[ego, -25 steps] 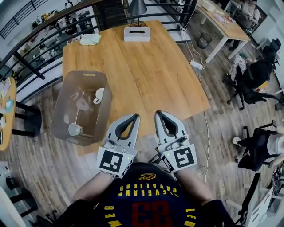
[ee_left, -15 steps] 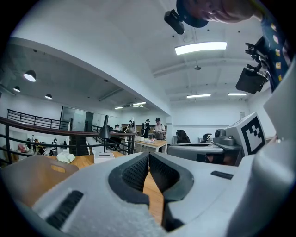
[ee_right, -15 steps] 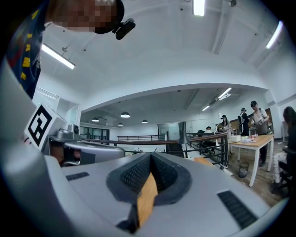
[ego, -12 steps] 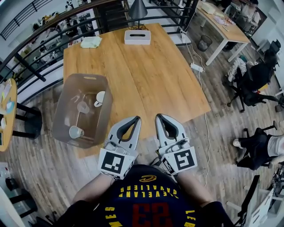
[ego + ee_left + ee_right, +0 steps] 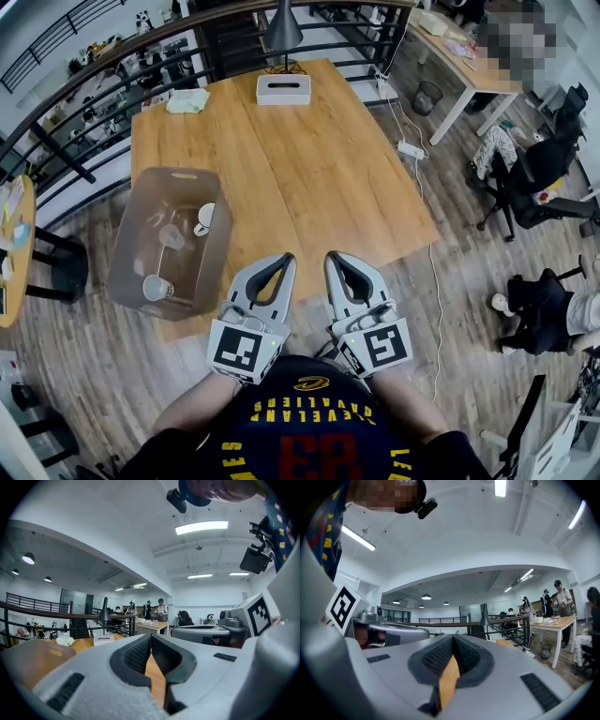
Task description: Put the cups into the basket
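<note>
The left gripper [image 5: 282,257] and the right gripper [image 5: 334,255] are hovering side by side over the near edge of the wooden table [image 5: 309,169], both pointing away from the person and roughly level. Each one is keeping its jaws pressed together with nothing between them. In each gripper view the ribbed pads are meeting at the tip, and only a sliver of tabletop is showing through the gap lower down. The translucent basket [image 5: 221,246] is sitting ahead of the left fingertips and off to their left, on the table's left side and overhanging the near edge. It is close to that gripper but apart from it. The cups [image 5: 157,287] are lying inside the basket. One is sitting at the end nearest the fingers, another is leaning against the wall that is facing the left gripper, and a fainter one is lying between them. Nothing is lying on the wood directly ahead of the right fingertips. Far beyond both pairs of fingers, at the opposite edge of the table, a white tissue box [image 5: 283,89] is standing beneath a dark lamp [image 5: 284,28]. A pale cloth [image 5: 189,100] is lying to the left of the box, in line with the basket. A dark railing [image 5: 103,89] is running behind the table.
</note>
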`<state>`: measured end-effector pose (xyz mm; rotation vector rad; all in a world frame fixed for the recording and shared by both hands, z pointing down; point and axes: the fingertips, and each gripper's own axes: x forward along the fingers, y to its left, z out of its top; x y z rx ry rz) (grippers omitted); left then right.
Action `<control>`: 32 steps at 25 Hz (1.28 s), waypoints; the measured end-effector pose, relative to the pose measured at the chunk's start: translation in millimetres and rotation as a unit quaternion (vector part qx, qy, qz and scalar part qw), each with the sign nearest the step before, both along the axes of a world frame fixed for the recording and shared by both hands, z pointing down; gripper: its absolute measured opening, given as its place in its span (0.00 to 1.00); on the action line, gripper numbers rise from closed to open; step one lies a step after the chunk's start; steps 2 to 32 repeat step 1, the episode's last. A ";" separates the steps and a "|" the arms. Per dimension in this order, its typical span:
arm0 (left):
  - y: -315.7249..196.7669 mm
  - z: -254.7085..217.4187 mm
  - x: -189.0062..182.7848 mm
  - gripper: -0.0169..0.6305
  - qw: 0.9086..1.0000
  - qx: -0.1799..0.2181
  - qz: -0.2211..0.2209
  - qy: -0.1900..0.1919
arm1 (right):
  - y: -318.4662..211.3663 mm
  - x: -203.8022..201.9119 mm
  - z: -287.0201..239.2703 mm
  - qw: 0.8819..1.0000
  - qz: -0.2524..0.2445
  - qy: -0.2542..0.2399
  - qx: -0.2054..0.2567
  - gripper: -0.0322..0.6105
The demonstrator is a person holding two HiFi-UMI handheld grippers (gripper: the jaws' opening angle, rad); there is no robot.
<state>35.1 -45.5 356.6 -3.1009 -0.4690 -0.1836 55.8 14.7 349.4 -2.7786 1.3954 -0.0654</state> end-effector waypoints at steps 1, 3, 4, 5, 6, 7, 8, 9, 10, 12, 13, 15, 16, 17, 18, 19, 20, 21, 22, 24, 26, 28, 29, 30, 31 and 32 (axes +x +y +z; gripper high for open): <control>2.4 0.7 0.3 0.05 1.000 0.003 0.002 -0.001 | 2.7 0.0 -0.5 1.000 0.001 0.000 0.000 0.07; 2.4 0.7 0.3 0.05 1.000 0.003 0.002 -0.001 | 2.7 0.0 -0.5 1.000 0.001 0.000 0.000 0.07; 2.4 0.7 0.3 0.05 1.000 0.003 0.002 -0.001 | 2.7 0.0 -0.5 1.000 0.001 0.000 0.000 0.07; 2.4 0.7 0.3 0.05 1.000 0.003 0.002 -0.001 | 2.7 0.0 -0.5 1.000 0.001 0.000 0.000 0.07; 2.4 0.7 0.3 0.05 1.000 0.003 0.002 -0.001 | 2.7 0.0 -0.5 1.000 0.001 0.000 0.000 0.07; 2.4 0.7 0.3 0.05 1.000 0.003 0.002 -0.001 | 2.7 0.0 -0.5 1.000 0.001 0.000 0.000 0.07; 2.4 0.7 0.3 0.05 1.000 0.003 0.002 -0.001 | 2.7 0.0 -0.5 1.000 0.001 0.000 0.000 0.07; 2.4 0.7 0.3 0.05 1.000 0.003 0.002 -0.001 | 2.7 0.0 -0.5 1.000 0.001 0.000 0.000 0.07; 2.4 0.7 0.3 0.05 1.000 0.003 0.002 -0.001 | 2.7 0.0 -0.5 1.000 0.001 0.000 0.000 0.07; 2.4 0.7 0.3 0.05 1.000 0.003 0.002 -0.001 | 2.7 0.0 -0.5 1.000 0.001 0.000 0.000 0.07; 2.4 0.7 0.3 0.05 1.000 0.003 0.002 -0.001 | 2.7 0.0 -0.5 1.000 0.001 0.000 0.000 0.07; 2.4 0.7 0.3 0.05 1.000 0.003 0.002 -0.001 | 2.7 0.0 -0.5 1.000 0.001 0.000 0.000 0.07; 2.4 0.7 0.3 0.05 1.000 0.003 0.002 -0.001 | 2.7 0.0 -0.5 1.000 0.001 0.000 0.000 0.07; 2.4 0.7 0.3 0.05 1.000 0.003 0.002 -0.001 | 2.7 0.0 -0.5 1.000 0.001 0.000 0.000 0.07; 2.4 0.7 0.3 0.05 1.000 0.003 0.002 -0.001 | 2.7 0.0 -0.5 1.000 0.001 0.000 0.000 0.07; 2.4 0.7 0.3 0.05 1.000 0.003 0.002 -0.001 | 2.7 0.0 -0.5 1.000 0.001 0.000 0.000 0.07; 2.4 0.7 0.3 0.05 1.000 0.003 0.002 -0.001 | 2.7 0.0 -0.5 1.000 0.001 0.000 0.000 0.07; 2.4 0.7 0.3 0.05 1.000 0.003 0.002 -0.001 | 2.7 0.0 -0.5 1.000 0.001 0.000 0.000 0.07; 2.4 0.7 0.3 0.05 1.000 0.003 0.002 -0.001 | 2.7 0.0 -0.5 1.000 0.001 0.000 0.000 0.07; 2.4 0.7 0.3 0.05 1.000 0.003 0.002 -0.001 | 2.7 0.0 -0.5 1.000 0.001 0.000 0.000 0.07; 2.4 0.7 0.3 0.05 1.000 0.003 0.002 -0.001 | 2.7 0.0 -0.5 1.000 0.001 0.000 0.000 0.07; 2.4 0.7 0.3 0.05 1.000 0.003 0.002 -0.001 | 2.7 0.0 -0.5 1.000 0.001 0.000 0.000 0.07; 2.4 0.7 0.3 0.05 1.000 0.003 0.002 -0.001 | 2.7 0.0 -0.5 1.000 0.001 0.000 0.000 0.07; 2.4 0.7 0.3 0.05 1.000 0.003 0.002 -0.001 | 2.7 0.0 -0.5 1.000 0.001 0.000 0.000 0.07; 2.4 0.7 0.3 0.05 1.000 0.003 0.002 -0.001 | 2.7 0.0 -0.5 1.000 0.001 0.000 0.000 0.07; 2.4 0.7 0.3 0.05 1.000 0.003 0.002 -0.001 | 2.7 0.0 -0.5 1.000 0.001 0.000 0.000 0.07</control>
